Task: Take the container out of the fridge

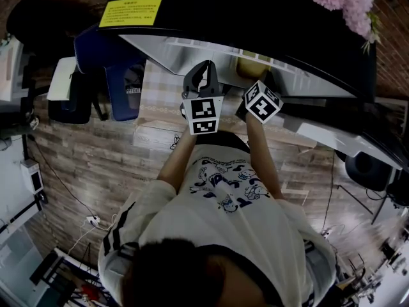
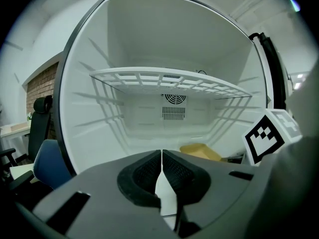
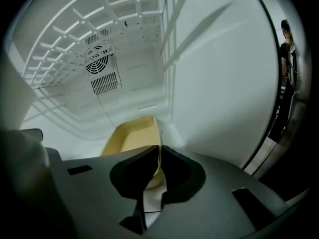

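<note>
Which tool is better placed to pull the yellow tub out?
Right. The right tool is shut on the rim of the shallow yellow plastic container in the fridge; the left tool is shut on nothing.

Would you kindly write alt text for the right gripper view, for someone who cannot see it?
The right claw is shut on the near rim of a shallow yellow container lying on the floor of a white fridge, beneath a white grid shelf.

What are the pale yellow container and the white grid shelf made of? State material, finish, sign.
The pale yellow rectangular container looks thin matte plastic: even colour, a thin wall pinched by the right gripper. The white lattice shelf looks moulded plastic, satin, with flat bars; coated metal is possible.
</note>
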A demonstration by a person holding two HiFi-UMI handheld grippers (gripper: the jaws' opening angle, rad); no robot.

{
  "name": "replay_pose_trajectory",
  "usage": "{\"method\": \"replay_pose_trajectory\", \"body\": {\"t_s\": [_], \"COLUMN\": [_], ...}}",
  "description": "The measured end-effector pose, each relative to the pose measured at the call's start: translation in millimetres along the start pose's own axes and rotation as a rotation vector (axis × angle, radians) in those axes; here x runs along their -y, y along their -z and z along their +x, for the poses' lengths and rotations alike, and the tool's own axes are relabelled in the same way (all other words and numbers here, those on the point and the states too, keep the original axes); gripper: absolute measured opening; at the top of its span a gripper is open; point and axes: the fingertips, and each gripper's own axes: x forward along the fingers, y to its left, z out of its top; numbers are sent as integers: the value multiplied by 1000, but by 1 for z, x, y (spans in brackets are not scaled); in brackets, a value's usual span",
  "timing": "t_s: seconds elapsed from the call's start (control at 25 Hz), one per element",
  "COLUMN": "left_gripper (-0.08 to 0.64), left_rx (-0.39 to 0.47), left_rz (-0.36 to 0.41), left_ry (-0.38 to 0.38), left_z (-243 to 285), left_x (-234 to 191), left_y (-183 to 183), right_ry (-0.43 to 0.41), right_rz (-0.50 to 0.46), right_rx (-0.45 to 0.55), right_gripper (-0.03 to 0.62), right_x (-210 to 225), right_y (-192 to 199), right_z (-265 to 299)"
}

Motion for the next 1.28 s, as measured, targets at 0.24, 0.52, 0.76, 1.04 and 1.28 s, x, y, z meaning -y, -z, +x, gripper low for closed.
{"method": "replay_pose_trajectory", "body": {"t_s": [0.24,0.52,0.76,1.04,1.28], "left_gripper": [23,23,22,23,21], "left_rx": [-2,5,18,24,18], "left_rz": [-4,5,19,27,33], "left_ry": [6,34,65,105,122], "left_z": [-12,-28,-43,-68,-93], "left_x": [-5,-6,-3,-2,-8], "left_y": [5,5,4,8,19], "right_ry": [3,2,1,11,14], "right_rz": [6,30,59,88,106], "right_rx": [18,43,68,90,99], "right_gripper": [45,44,44,44,44], "right_x": [-2,-7,-8,-12,-19], "right_y": [2,6,7,16,29], "right_z": [-16,-43,-69,-101,-128]}}
